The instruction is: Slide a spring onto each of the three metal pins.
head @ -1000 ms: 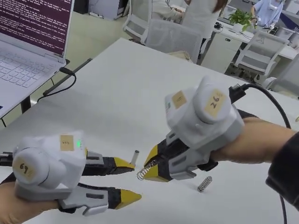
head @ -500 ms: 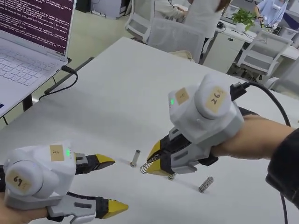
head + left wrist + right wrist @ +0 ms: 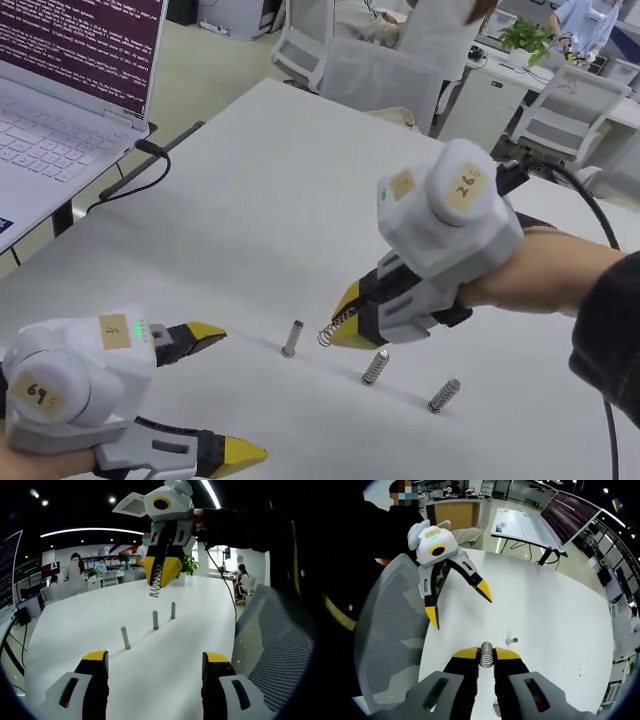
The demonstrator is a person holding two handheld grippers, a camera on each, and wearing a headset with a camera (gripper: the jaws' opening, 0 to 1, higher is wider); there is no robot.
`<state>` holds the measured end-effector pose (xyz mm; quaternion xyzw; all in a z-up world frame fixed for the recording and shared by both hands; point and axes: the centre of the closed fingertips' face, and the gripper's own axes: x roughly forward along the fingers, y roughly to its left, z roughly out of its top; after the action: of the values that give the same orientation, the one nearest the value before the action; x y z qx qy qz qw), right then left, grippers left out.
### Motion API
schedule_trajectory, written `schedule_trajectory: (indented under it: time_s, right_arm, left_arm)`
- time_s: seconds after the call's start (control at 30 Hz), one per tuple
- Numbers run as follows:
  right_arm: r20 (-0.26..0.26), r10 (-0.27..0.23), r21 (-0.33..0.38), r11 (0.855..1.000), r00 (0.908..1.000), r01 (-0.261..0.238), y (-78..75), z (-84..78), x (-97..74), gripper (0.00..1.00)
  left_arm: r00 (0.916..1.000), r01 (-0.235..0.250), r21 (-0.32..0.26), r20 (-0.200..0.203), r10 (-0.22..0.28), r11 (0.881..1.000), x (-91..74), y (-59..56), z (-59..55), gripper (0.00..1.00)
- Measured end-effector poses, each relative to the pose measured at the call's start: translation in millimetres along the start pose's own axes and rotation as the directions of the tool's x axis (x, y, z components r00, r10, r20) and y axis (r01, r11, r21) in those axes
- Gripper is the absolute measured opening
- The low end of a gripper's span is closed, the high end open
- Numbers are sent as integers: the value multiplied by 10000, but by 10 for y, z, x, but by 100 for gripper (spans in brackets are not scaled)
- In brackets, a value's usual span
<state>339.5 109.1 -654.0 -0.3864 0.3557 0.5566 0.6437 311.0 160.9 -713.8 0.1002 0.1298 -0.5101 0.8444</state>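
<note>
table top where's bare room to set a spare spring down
Free: the wide table stretch between the laptop and the right hand-held gripper. Crowded: the pin row, where it holds a spring beside the bare pin, with the left hand-held gripper open close by.

White left gripper [image 3: 240, 392] (tagged 69), right gripper [image 3: 342, 322] tagged 26.

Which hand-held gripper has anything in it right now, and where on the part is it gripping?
The right hand-held gripper pinches a spring near one end, between its yellow tips; the rest sticks out. The left hand-held gripper is open, holding nothing.
</note>
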Motion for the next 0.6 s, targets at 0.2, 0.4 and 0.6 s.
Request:
schedule_trajectory:
  time_s: [0.2, 0.4, 0.6]
  right_arm:
    - [-101, -241, 3, 9997, 9997, 241, -216, 16, 45, 8]
    - [-592, -227, -117, 9997, 9980, 221, -391, -26, 187, 8]
    - [-1028, -28, -229, 9997, 9947, 4, -489, -64, 320, 8]
  left_arm:
    - [10000, -45, 14, -22, 45, 10000, 11, -10, -7, 76]
    - [10000, -82, -12, 0, 82, 10000, 4, -23, -4, 77]
    - [10000, -88, -86, -45, 88, 9999, -6, -48, -24, 78]
